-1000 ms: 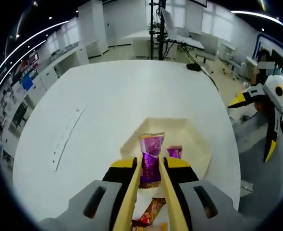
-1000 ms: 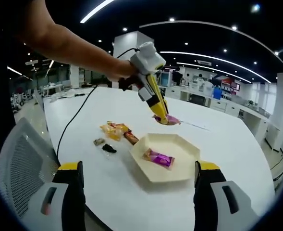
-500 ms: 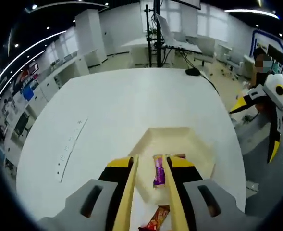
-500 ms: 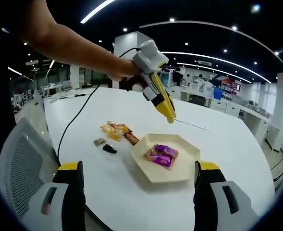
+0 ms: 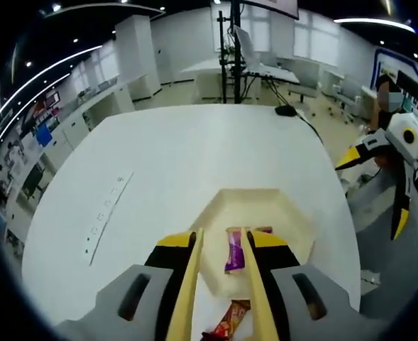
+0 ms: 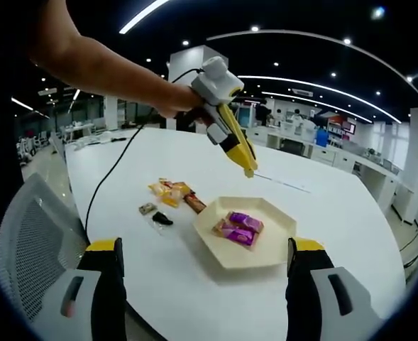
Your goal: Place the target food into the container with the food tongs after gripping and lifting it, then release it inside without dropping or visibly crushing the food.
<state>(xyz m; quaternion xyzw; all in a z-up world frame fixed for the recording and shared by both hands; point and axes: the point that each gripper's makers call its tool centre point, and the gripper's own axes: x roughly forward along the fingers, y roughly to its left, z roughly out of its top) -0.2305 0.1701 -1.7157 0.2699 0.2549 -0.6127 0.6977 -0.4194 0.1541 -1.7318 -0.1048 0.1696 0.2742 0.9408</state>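
- Left gripper (image 6: pixel 249 170) poised above the far side of the cream tray (image 6: pixel 276 215), yellow tong-like jaws drawn almost together with a narrow gap and nothing between them.
- Two purple-wrapped snacks (image 6: pixel 238 227) lying side by side inside the tray, apparently intact; by the look of it, the placing step done and the tool free for another pick.
- In the left gripper view, the same jaws framing one purple snack (image 5: pixel 234 250) in the tray (image 5: pixel 294 213) below, well apart from it.
- Right gripper (image 6: pixel 203 284) held low at the near edge of the white table (image 6: pixel 322 192), jaws wide apart and empty, seemingly parked out of the way.
- Remaining sweets (image 6: pixel 170 192) scattered left of the tray, with two small dark pieces (image 6: pixel 155 214) nearer; likely the stock for further transfers.
- Wrapper print too small to read; second purple snack mostly hidden behind a jaw in the left gripper view; orange-red wrapper (image 5: pixel 228 323) cut off near the bottom edge there.
- Cable (image 6: pixel 116 170) trailing from the left gripper across the table.
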